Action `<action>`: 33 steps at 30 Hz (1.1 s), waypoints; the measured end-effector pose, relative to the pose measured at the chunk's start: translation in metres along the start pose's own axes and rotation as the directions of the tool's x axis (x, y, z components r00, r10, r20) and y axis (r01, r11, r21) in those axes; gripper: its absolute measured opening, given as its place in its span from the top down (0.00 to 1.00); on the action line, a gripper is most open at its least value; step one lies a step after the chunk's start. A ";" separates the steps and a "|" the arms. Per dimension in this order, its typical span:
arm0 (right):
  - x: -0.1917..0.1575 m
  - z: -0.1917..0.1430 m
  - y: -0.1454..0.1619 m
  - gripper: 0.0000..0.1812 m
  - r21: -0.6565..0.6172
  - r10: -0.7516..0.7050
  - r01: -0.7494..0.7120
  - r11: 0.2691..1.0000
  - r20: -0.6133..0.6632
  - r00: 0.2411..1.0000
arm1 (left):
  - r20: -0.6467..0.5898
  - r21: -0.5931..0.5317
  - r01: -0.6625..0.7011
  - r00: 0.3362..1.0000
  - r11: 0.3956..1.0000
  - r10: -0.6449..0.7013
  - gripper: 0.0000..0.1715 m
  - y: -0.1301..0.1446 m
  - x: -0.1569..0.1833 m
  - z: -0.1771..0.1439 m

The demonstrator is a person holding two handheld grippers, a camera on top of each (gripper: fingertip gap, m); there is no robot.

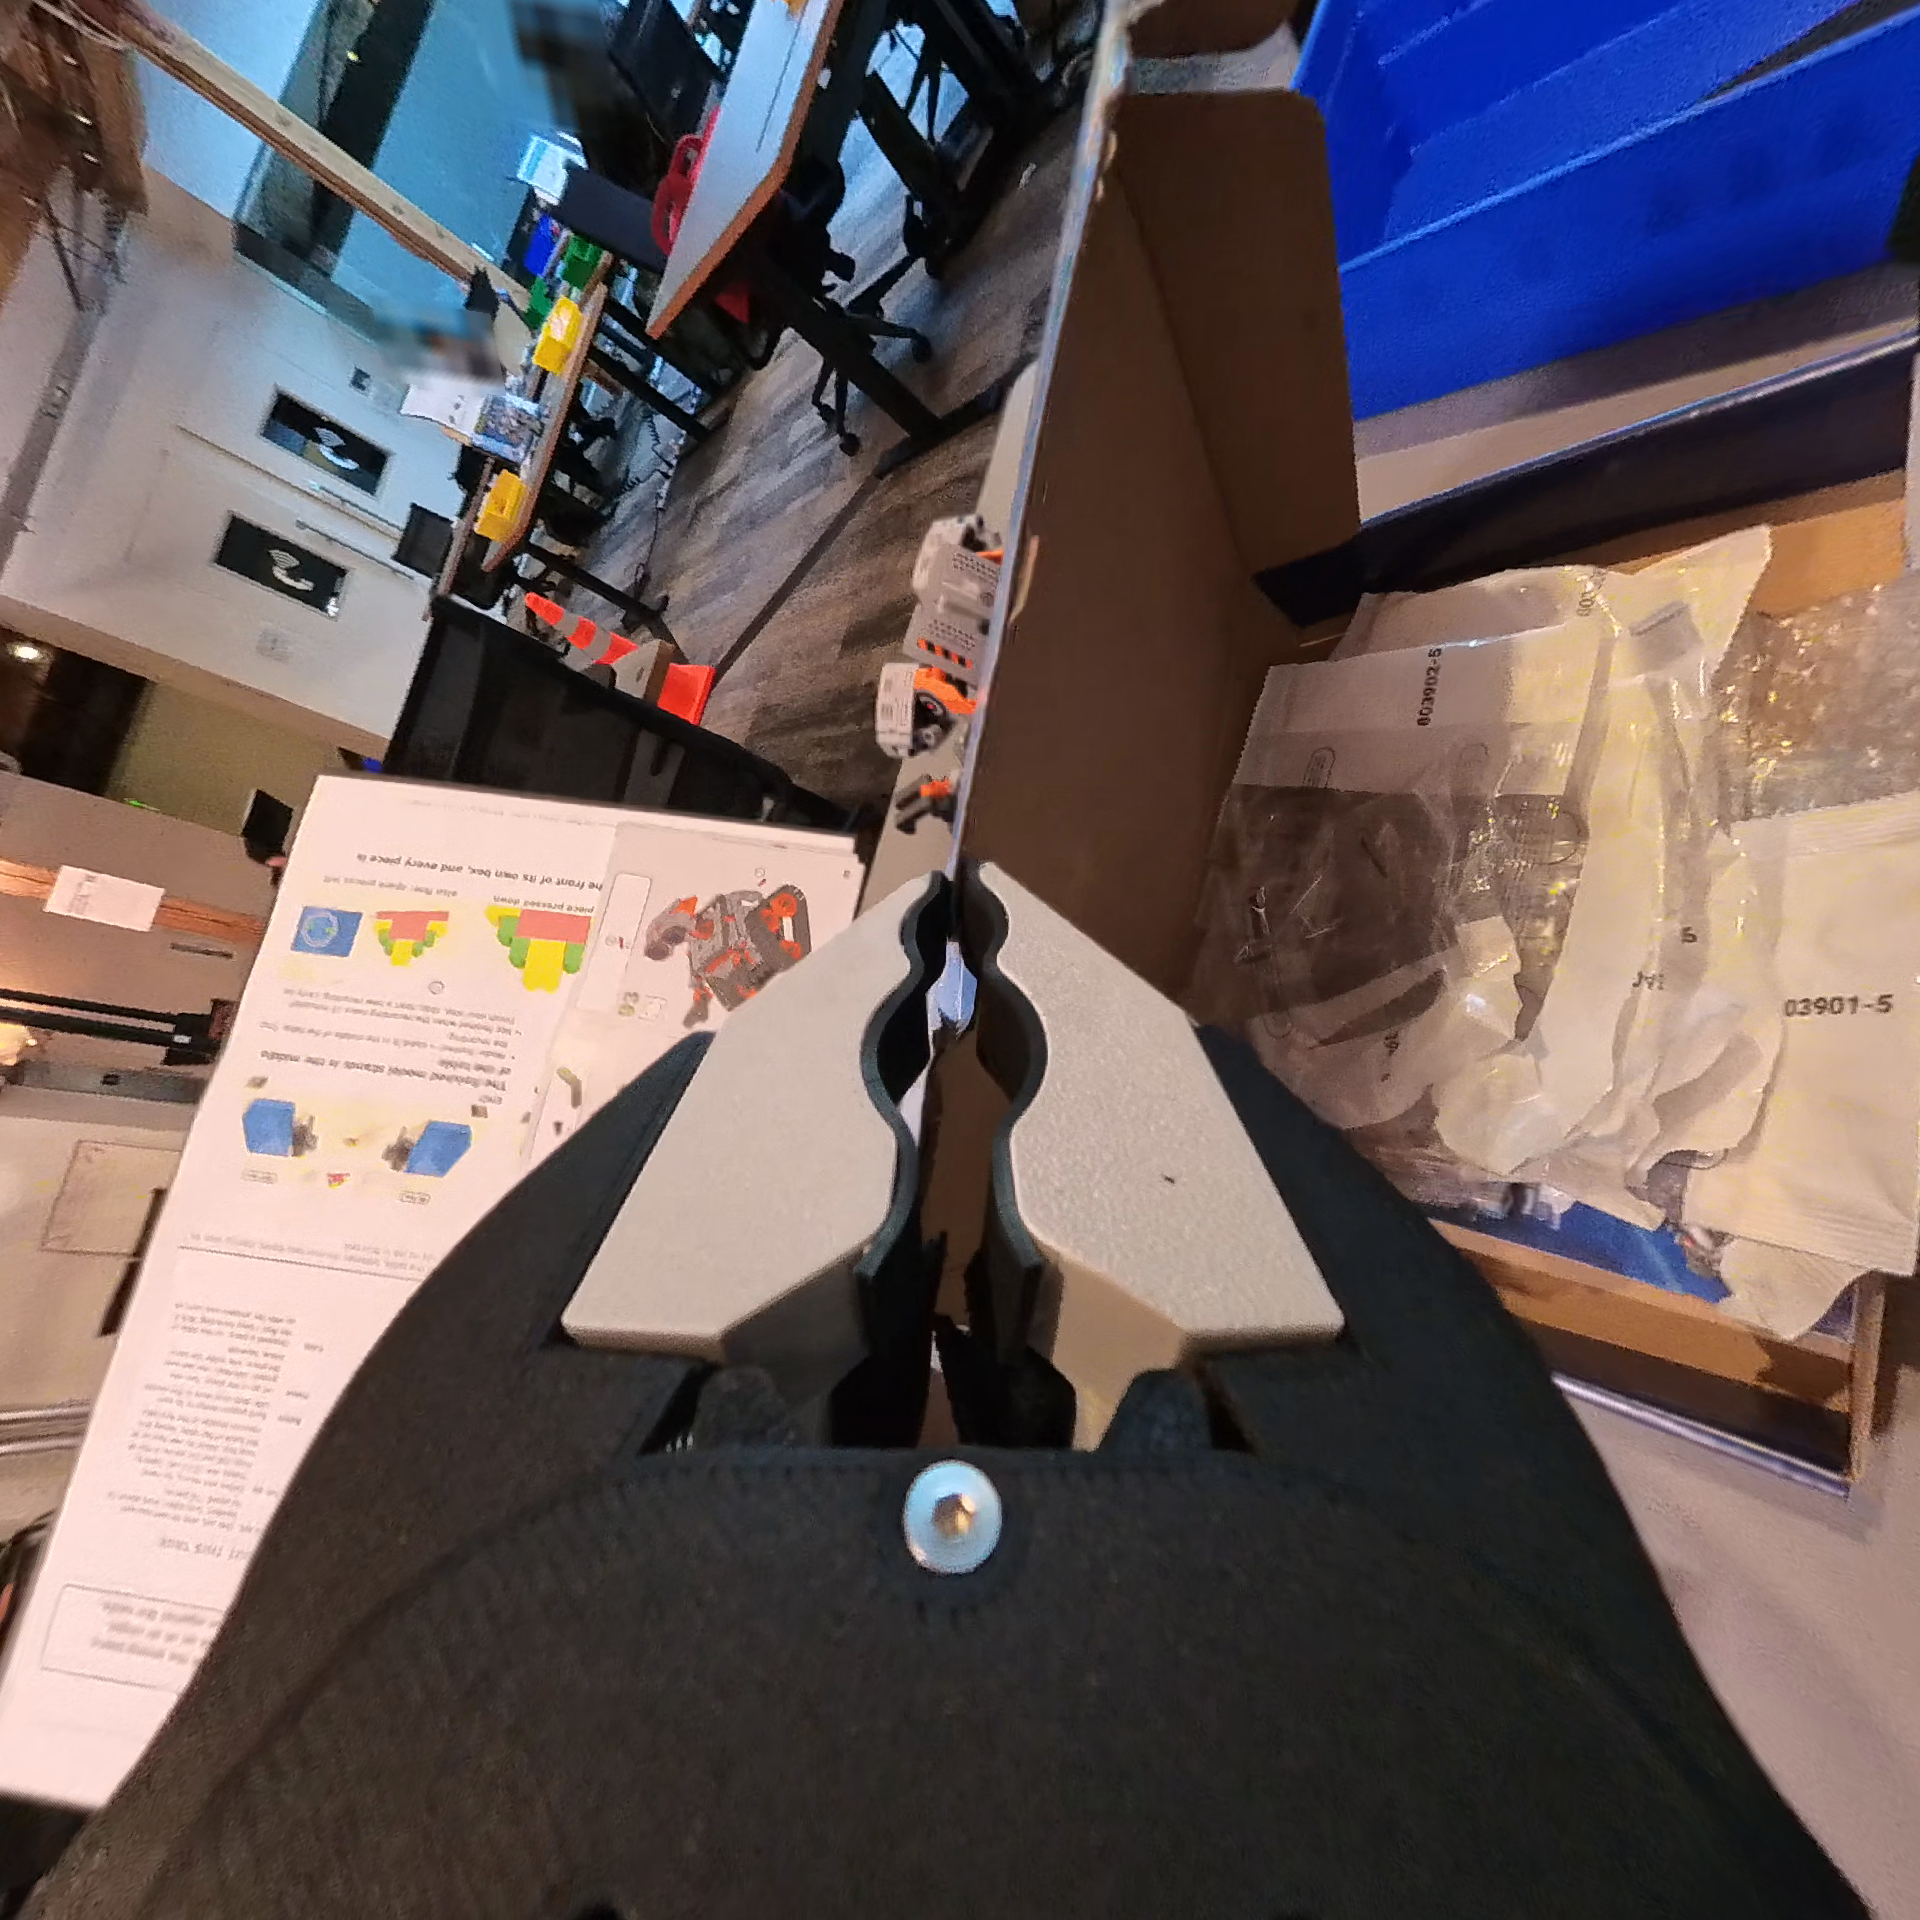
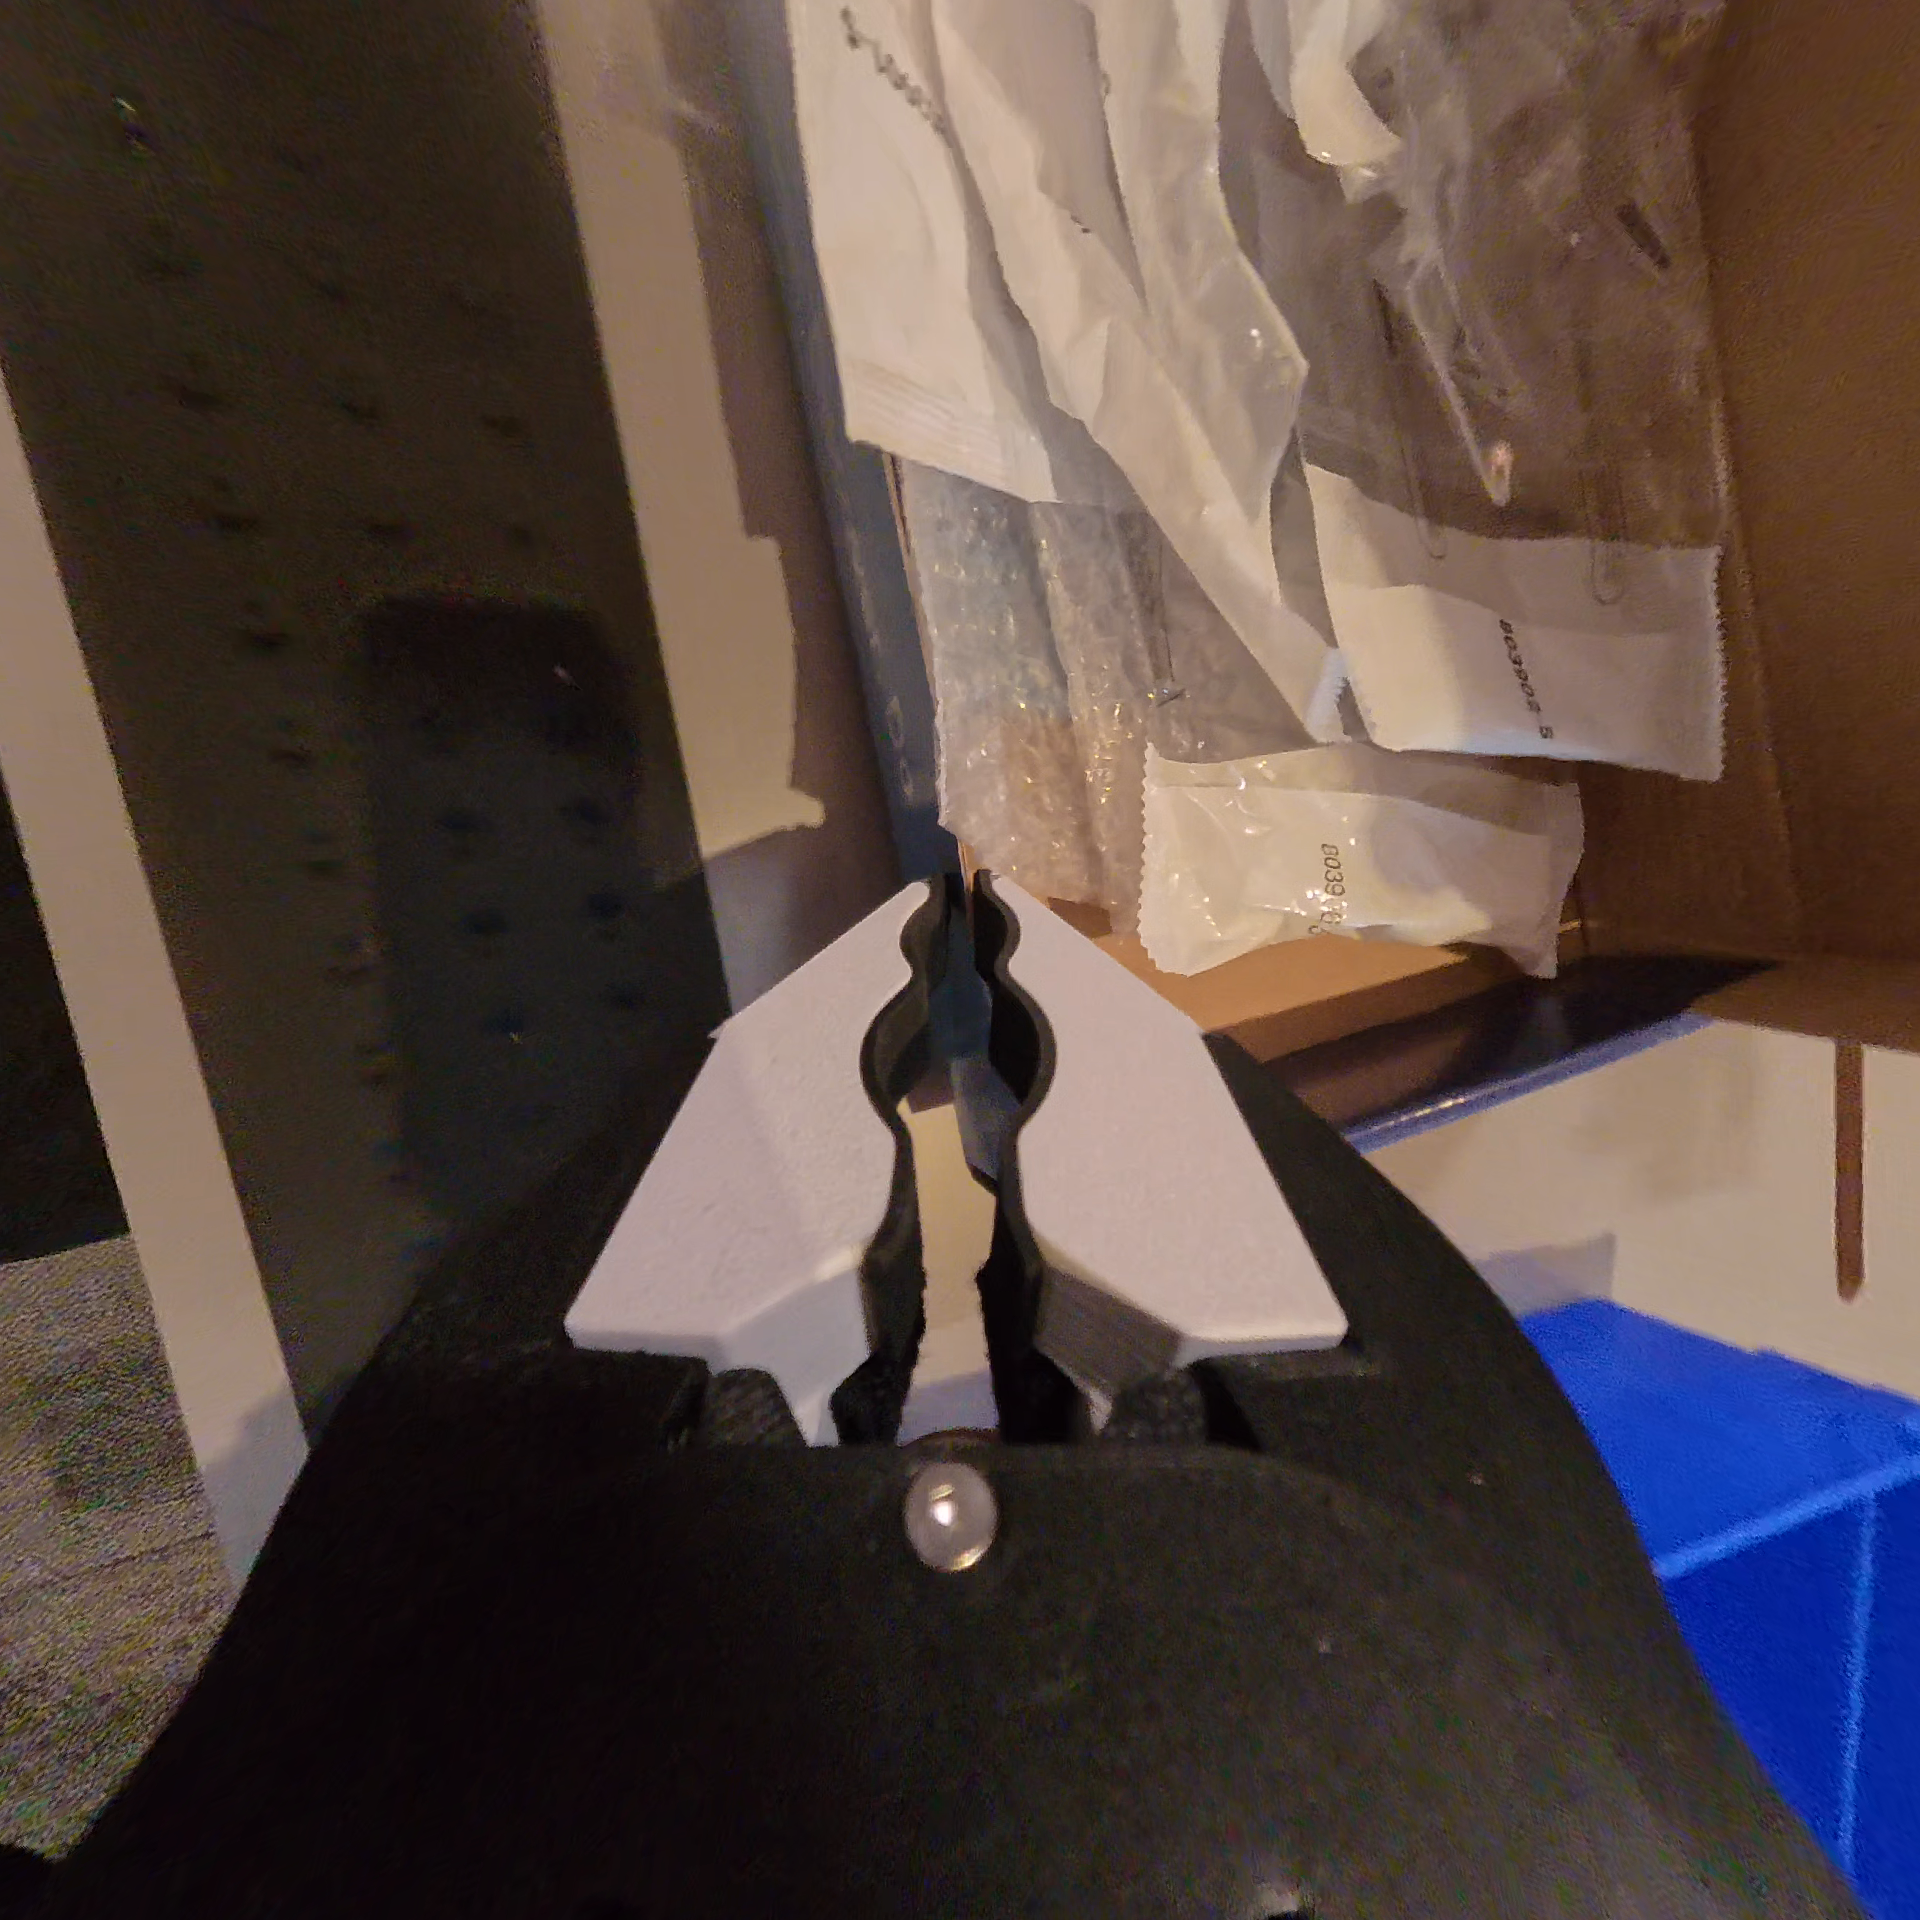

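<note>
An open cardboard box (image 1: 1174, 520) holds several clear and white plastic bags of small parts (image 1: 1558, 883). My left gripper (image 1: 961, 883) is shut on the thin edge of an upright box flap (image 1: 1049, 395), which runs up and away from the fingertips. My right gripper (image 2: 961, 883) is shut on a thin blue-grey edge of the box (image 2: 878, 623), and a strip of it shows between the pads (image 2: 977, 1091). The bags (image 2: 1143, 416) lie just beyond the right fingertips, inside the brown box (image 2: 1766, 416).
A printed instruction sheet (image 1: 416, 1039) stands left of the left gripper. Blue bins (image 1: 1610, 187) sit beyond the box, and one (image 2: 1714, 1507) is at the right gripper's lower right. A dark perforated panel (image 2: 312, 520) is close on its left. Tables and chairs (image 1: 810, 208) stand farther off. There is about 30 cm between the tips of the two grippers.
</note>
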State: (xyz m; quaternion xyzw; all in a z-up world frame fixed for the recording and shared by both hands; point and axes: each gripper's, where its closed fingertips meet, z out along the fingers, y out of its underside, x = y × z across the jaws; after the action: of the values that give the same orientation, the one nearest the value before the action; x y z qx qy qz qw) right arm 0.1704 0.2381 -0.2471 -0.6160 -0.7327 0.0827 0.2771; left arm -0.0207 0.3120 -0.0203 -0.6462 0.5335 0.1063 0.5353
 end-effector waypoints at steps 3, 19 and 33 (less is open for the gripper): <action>0.012 -0.008 0.020 1.00 -0.003 0.032 -0.032 0.999 -0.018 0.999 | -0.012 0.016 0.000 1.000 1.000 0.000 1.00 -0.013 0.001 0.013; 0.045 -0.009 0.089 0.98 -0.159 0.159 -0.169 0.973 -0.073 0.985 | -0.053 -0.006 -0.108 0.993 0.994 0.108 1.00 -0.079 0.021 0.078; 0.006 0.003 0.044 0.82 0.013 0.382 -0.382 0.924 -0.035 0.924 | -0.046 -0.057 -0.073 0.996 0.996 0.070 0.98 -0.062 0.019 0.094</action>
State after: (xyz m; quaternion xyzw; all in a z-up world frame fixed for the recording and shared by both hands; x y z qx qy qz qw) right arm 0.2061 0.2544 -0.2683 -0.7474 -0.5935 0.1259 0.2707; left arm 0.0779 0.3679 -0.0359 -0.6444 0.5646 0.1267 0.5000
